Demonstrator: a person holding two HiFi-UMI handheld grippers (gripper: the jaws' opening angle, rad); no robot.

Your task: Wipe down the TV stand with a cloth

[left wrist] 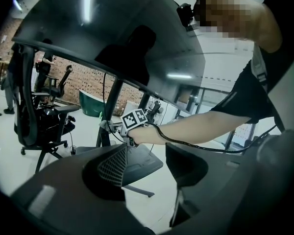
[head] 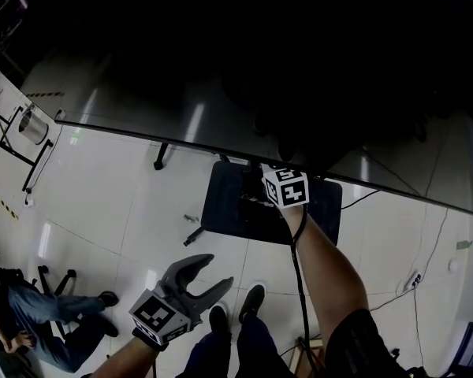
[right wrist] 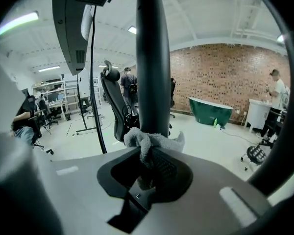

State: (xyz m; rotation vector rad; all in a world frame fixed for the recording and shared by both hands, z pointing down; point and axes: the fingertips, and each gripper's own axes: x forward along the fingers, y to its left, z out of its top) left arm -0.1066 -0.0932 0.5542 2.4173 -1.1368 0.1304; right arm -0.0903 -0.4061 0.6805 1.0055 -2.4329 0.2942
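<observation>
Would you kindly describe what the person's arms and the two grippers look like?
The left gripper and right gripper are grey, each with two curved jaws and dark grid-textured pads. Each carries a white cube printed with black square markers. A black cable runs along the right forearm. Both forearms are bare, and a dark short sleeve covers the right upper arm.

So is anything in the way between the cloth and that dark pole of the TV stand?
Nothing visible is in the way. The right gripper is shut on the cloth, and the cloth looks right up against the pole. The left gripper hangs open and empty, well away from it.
</observation>
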